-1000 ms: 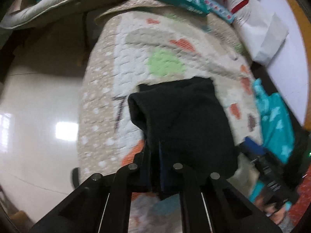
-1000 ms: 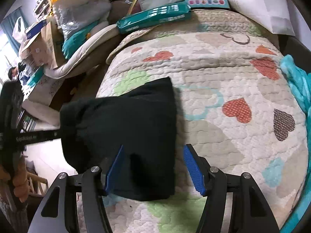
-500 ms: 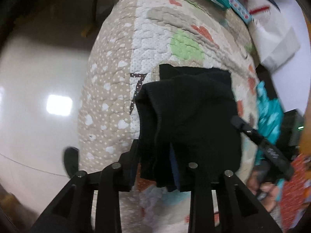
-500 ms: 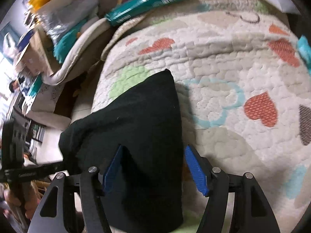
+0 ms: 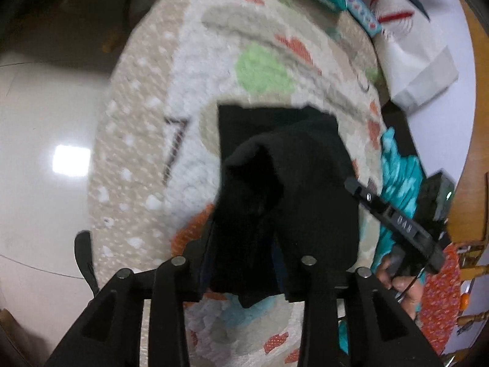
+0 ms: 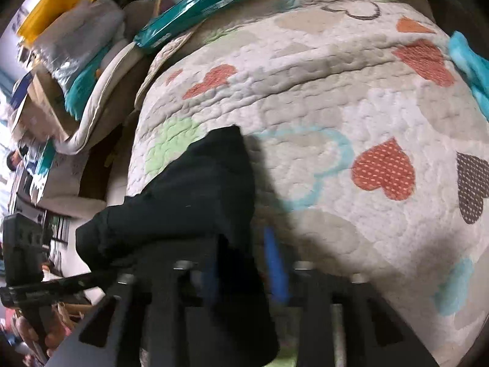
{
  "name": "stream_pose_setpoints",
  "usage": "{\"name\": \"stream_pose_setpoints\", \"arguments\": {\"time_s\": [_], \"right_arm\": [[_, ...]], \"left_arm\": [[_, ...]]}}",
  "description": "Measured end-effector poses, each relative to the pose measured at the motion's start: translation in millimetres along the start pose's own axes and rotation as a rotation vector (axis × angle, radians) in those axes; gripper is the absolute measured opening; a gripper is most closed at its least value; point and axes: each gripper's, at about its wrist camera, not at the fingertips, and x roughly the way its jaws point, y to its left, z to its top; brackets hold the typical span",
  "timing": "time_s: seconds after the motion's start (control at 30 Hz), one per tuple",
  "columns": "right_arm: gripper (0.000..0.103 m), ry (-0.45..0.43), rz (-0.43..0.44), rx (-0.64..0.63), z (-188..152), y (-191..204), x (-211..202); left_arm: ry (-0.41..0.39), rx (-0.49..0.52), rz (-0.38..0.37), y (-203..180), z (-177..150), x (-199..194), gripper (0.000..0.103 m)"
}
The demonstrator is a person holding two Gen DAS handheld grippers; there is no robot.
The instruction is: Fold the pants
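The black pants (image 5: 293, 189) lie partly folded on a quilted heart-pattern blanket (image 5: 195, 116); their far part lies flat on it. My left gripper (image 5: 241, 263) is shut on the near edge of the pants and holds it lifted. In the right wrist view the pants (image 6: 195, 202) hang from the near left. My right gripper (image 6: 244, 269) has closed on the right edge of the pants, with cloth between the blue pads (image 6: 275, 272). The right gripper's body also shows at the right of the left wrist view (image 5: 394, 223).
A teal box (image 6: 195, 9) lies at the blanket's (image 6: 336, 91) far edge, with white paper (image 5: 421, 70) beside it. A turquoise cloth (image 5: 400, 177) lies along the right side. Bags and cushions (image 6: 76, 49) are piled at the far left. The shiny floor (image 5: 45, 153) lies left of the blanket.
The right gripper's jaws have closed from wide open onto the pants' edge. The left gripper has carried its lifted edge forward, over the flat part of the pants.
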Motion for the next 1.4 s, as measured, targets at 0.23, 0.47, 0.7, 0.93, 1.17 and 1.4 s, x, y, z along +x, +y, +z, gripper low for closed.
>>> {"name": "stream_pose_setpoints", "arguments": {"time_s": [0.23,0.47,0.7,0.93,1.17,1.4], "right_arm": [[0.054,-0.058,0.037,-0.005,-0.8,9.7,-19.4],[0.055,-0.047,-0.006,-0.069,-13.7,22.4,-13.5],[0.063,-0.065,-0.011,-0.053,-17.4,8.8,-21.8],[0.073,-0.036,0.096,-0.008,-17.7,0.9,-12.2],[0.074,0.039,0.124,-0.005,-14.1,5.2,20.6],[0.062,0.099,0.177,-0.063,-13.1,20.2,45.1]], "left_arm": [[-0.16,-0.105,-0.008,18.4,13.3,-23.5,0.046],[-0.081,-0.111,0.049,5.0,16.6,17.8,0.059],[-0.135,-0.148,-0.037,13.8,6.1,2.7,0.062],[-0.125,-0.091,-0.094,2.5,-2.9,14.5,0.071],[-0.077,0.058,0.042,-22.6,-14.6,42.3,0.081],[-0.096,0.168,0.107,-52.7,-27.2,57.9,0.051]]}}
